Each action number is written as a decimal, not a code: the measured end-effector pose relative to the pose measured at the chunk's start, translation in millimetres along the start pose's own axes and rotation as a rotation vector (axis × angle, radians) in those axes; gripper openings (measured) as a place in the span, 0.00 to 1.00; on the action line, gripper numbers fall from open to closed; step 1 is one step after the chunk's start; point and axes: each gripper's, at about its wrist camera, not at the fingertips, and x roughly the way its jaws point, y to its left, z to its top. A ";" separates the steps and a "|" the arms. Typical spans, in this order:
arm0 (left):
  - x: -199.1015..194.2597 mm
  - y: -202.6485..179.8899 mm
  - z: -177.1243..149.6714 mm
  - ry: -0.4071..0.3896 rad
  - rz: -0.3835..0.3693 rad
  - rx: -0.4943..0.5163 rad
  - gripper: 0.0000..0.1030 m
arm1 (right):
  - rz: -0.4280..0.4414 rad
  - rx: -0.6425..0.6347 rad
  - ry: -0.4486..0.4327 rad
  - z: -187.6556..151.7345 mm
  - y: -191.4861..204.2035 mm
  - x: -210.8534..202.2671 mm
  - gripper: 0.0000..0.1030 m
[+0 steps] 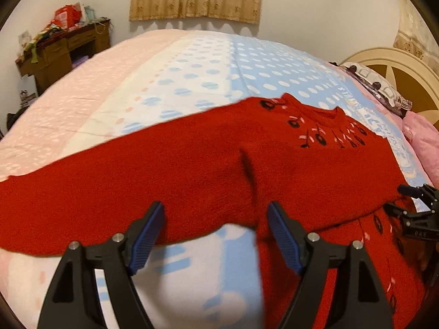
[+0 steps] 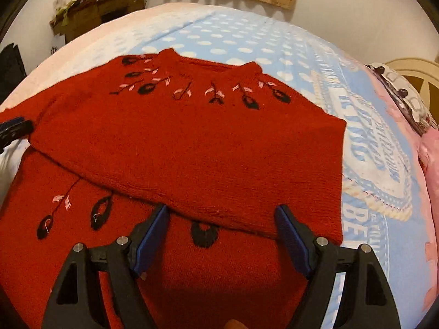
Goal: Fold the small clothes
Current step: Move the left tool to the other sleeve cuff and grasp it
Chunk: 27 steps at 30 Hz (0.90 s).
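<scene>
Red knit sweater lies on the bed, right side folded over the body. Left gripper and right gripper jaws spread wide, nothing held. Risk: left sleeve unfolded; thick knit may slip or bunch if pinched shallowly.
</scene>
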 end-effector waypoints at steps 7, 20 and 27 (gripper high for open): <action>-35.0 54.6 -9.3 -0.023 0.125 -0.012 0.84 | 0.042 -0.044 -0.058 -12.3 18.1 -28.7 0.78; -72.7 235.5 -21.5 -0.025 0.446 -0.357 0.83 | 0.040 -0.247 -0.125 -41.4 66.9 -53.4 0.78; -57.4 268.9 -18.6 -0.006 0.443 -0.448 0.73 | 0.021 -0.280 -0.129 -45.9 73.8 -51.7 0.78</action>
